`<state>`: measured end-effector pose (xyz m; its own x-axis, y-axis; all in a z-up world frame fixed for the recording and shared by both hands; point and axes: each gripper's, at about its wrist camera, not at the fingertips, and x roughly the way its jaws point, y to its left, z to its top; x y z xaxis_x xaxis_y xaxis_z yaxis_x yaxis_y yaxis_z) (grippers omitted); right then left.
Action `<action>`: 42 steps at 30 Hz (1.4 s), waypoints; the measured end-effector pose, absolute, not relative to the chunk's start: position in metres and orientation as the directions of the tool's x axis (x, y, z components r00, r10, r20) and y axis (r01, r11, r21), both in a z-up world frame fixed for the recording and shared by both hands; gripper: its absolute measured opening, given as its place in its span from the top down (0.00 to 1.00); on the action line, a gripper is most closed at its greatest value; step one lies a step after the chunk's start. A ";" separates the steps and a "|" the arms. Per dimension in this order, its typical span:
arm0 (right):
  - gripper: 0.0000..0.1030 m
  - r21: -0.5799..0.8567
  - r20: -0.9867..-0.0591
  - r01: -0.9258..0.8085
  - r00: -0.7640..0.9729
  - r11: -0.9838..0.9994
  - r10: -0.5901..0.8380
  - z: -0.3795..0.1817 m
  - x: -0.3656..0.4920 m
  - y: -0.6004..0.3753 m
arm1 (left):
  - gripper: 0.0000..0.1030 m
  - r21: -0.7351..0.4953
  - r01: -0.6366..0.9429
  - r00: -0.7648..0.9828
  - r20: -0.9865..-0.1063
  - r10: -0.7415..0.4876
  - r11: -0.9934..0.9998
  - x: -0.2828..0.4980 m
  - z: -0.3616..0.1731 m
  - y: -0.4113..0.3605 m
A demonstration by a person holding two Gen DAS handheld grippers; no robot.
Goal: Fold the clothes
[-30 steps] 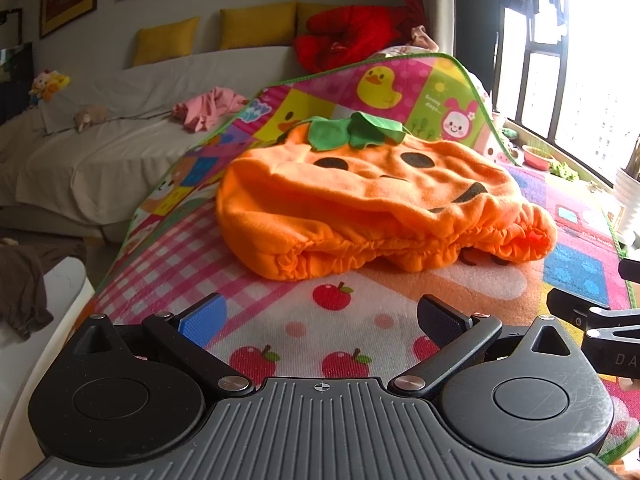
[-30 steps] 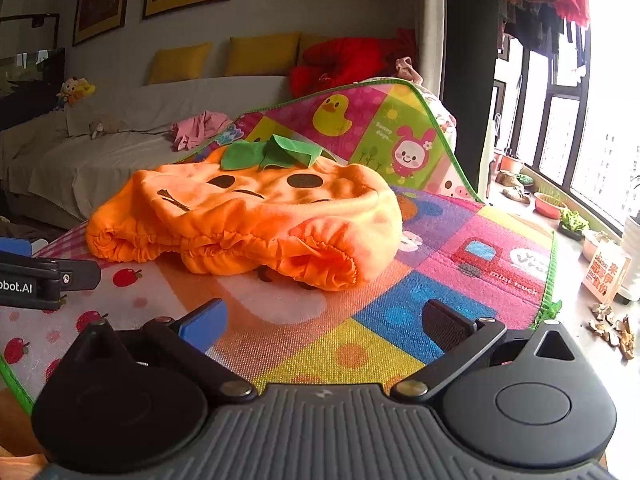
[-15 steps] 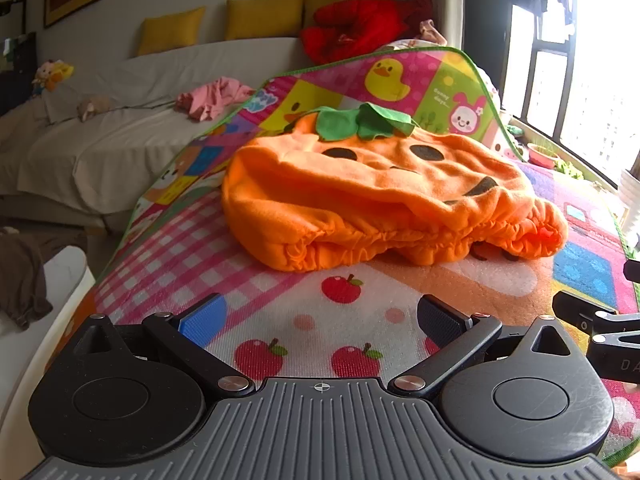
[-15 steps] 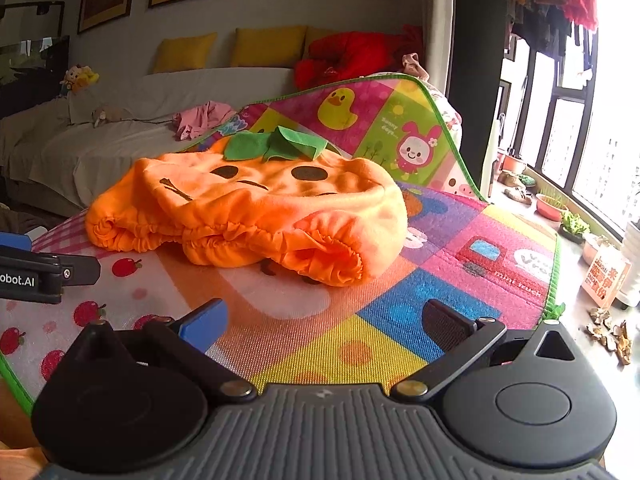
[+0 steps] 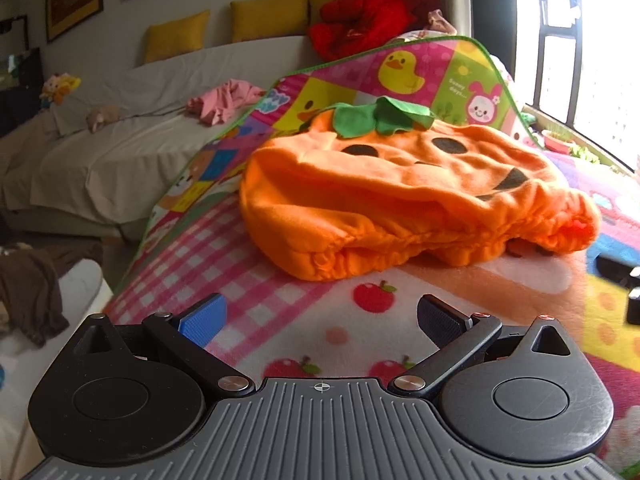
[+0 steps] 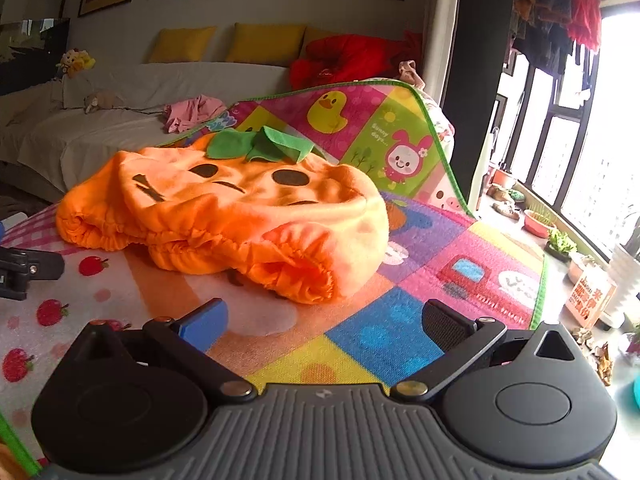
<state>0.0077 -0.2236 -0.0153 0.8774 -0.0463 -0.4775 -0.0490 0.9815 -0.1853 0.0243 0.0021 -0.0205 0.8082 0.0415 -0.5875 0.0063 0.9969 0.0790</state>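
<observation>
our left gripper (image 5: pixel 320 316) has its fingers spread wide with nothing between them, low over the cartoon-print blanket (image 5: pixel 248 280). our right gripper (image 6: pixel 322 318) is spread just as wide, also holding nothing. just ahead of both lies the orange pumpkin costume (image 5: pixel 400 200), face up on the blanket, green leaf collar (image 5: pixel 380 118) at the far end, gathered hem toward us. behind it we see a grey sofa (image 5: pixel 120 152) with yellow cushions (image 5: pixel 268 14) and a pink garment (image 5: pixel 224 100).
</observation>
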 end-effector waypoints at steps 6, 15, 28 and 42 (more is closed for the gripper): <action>0.00 -0.243 -0.481 -0.053 0.874 0.969 -0.073 -0.012 0.031 -0.230 | 0.00 0.117 0.014 0.801 -0.596 0.059 0.993 0.046 -0.024 0.013; 0.00 -0.343 -0.469 -0.063 0.876 0.937 -0.113 -0.030 0.064 -0.220 | 0.00 0.219 0.033 0.789 -0.604 0.108 0.975 0.094 -0.035 0.012; 0.00 -0.561 -0.264 0.144 0.902 0.815 -0.342 0.005 0.121 -0.266 | 0.00 0.349 0.042 0.905 -0.410 0.112 0.936 0.082 0.022 0.007; 0.00 -0.479 -0.538 -0.099 0.818 0.872 -0.203 -0.014 -0.014 -0.291 | 0.00 0.266 0.318 0.803 -0.586 -0.109 0.910 0.023 0.010 -0.017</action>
<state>-0.0140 -0.2905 -0.0136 0.8179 -0.2029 -0.5383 -0.0990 0.8721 -0.4792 0.0230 -0.0169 0.0100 0.8030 -0.1093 -0.5858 0.3181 0.9099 0.2662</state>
